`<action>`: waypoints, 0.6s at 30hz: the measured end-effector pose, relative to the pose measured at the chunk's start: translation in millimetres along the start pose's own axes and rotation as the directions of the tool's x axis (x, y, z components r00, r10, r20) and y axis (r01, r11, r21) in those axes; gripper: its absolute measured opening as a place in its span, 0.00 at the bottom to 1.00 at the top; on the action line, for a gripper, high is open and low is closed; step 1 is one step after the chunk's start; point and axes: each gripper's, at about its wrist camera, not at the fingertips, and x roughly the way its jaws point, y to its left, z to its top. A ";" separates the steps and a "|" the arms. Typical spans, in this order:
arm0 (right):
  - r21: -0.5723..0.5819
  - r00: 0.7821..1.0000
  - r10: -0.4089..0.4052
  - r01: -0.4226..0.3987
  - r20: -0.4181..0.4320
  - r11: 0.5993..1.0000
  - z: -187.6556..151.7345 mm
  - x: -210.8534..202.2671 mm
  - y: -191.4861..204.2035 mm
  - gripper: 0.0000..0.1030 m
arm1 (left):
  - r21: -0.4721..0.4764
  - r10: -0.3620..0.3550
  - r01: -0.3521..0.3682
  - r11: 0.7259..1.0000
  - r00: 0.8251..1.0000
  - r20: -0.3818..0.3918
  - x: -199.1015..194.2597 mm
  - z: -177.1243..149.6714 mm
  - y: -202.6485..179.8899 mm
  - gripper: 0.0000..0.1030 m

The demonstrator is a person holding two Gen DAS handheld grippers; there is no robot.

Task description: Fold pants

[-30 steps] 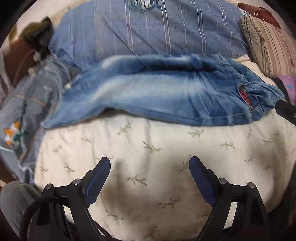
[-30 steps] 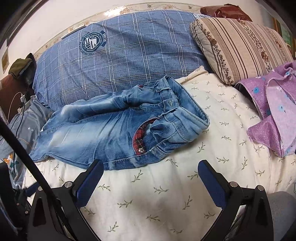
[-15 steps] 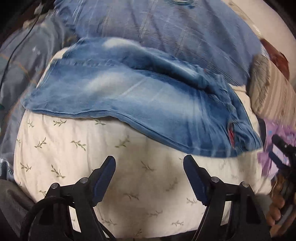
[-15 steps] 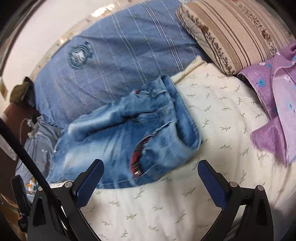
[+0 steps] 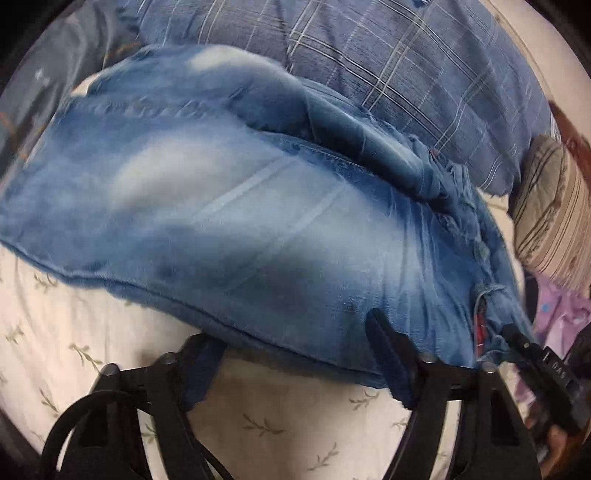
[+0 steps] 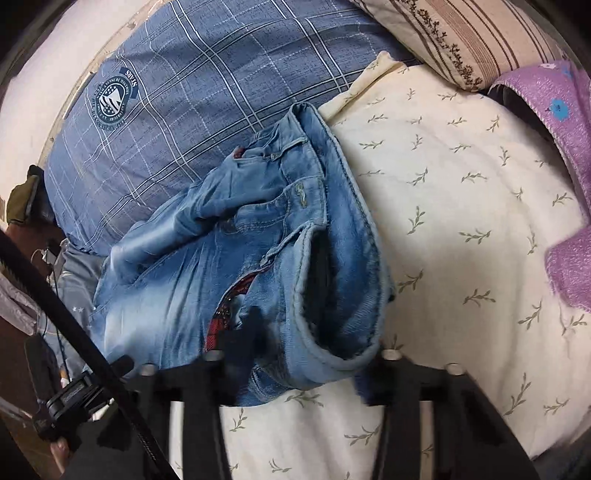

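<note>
Cream bedsheet (image 6: 461,206) with small leaf sprigs covers the bed, and a blue plaid pillow (image 6: 207,77) lies at the far side, with a striped pillow (image 6: 476,29) to its right. A purple cloth (image 6: 554,110) sits at the right edge. The jeans (image 5: 236,221) lie across the sheet, already doubled, the far part resting against the blue pillow and the waistband toward the right. The left gripper (image 5: 295,354) is at the near hem; its jaws have just been closing, one finger under the denim edge and one on top, but I cannot tell if they press it. The right gripper (image 6: 306,369) has also just been closing, its jaws around the near waistband corner; whether it is pinched is not clear.
</note>
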 end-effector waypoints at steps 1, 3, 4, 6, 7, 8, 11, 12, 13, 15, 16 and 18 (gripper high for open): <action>0.003 1.000 0.002 -0.002 -0.005 1.000 -0.2 -0.9 -0.7 0.22 | 0.006 0.051 -0.051 0.999 0.999 0.006 2.5 -2.3 0.0 0.24; 0.011 1.000 0.011 -0.011 -0.005 1.000 -0.1 -4.9 -4.3 0.17 | -0.038 0.069 -0.069 0.997 0.998 -0.002 6.7 -6.4 6.6 0.15; 0.017 1.000 0.019 -0.019 -0.007 1.000 0.2 -6.2 -6.3 0.17 | -0.071 0.037 -0.038 0.997 0.999 -0.013 7.3 -7.0 11.8 0.08; 0.045 0.999 0.045 -0.044 -0.015 0.998 0.9 -7.9 -12.4 0.15 | -0.089 0.016 -0.018 0.996 1.000 -0.024 4.8 -7.9 14.0 0.06; 0.057 0.999 0.050 -0.050 -0.015 0.997 1.9 -10.3 -16.1 0.14 | -0.099 -0.003 0.001 0.995 1.000 -0.017 -2.0 -10.3 13.1 0.05; 0.074 0.998 0.059 -0.058 -0.010 0.996 2.7 -15.3 -19.9 0.14 | -0.100 -0.015 0.015 0.995 1.000 -0.004 -10.8 -12.7 9.5 0.05; 0.119 0.993 0.112 -0.114 0.023 0.986 0.6 -44.2 -30.3 0.14 | -0.066 -0.034 0.036 0.997 0.999 0.036 -33.7 -26.7 -1.0 0.05; 0.121 0.995 0.095 -0.097 0.023 0.988 -3.2 -50.9 -32.0 0.14 | -0.056 -0.031 0.032 0.998 0.999 0.012 -28.7 -35.5 -3.2 0.05; 0.128 0.998 0.063 -0.063 0.005 0.990 -7.8 -51.3 -32.5 0.14 | -0.038 -0.009 0.008 0.999 1.000 -0.013 -21.7 -42.7 -4.4 0.06; 0.109 0.998 -0.035 0.041 -0.056 0.993 -17.0 -33.8 -32.7 0.16 | -0.007 0.047 -0.048 0.999 0.997 -0.055 4.6 -55.1 -7.2 0.09; 0.074 0.990 -0.109 0.116 -0.091 0.991 -20.9 -18.6 -31.1 0.25 | 0.002 0.058 -0.058 0.998 0.997 -0.060 16.0 -60.3 -7.9 0.10; 0.029 0.970 -0.201 0.207 -0.133 0.978 -23.9 -2.2 -27.4 0.38 | 0.018 0.050 -0.050 0.999 0.999 -0.003 12.2 -65.8 -10.6 0.16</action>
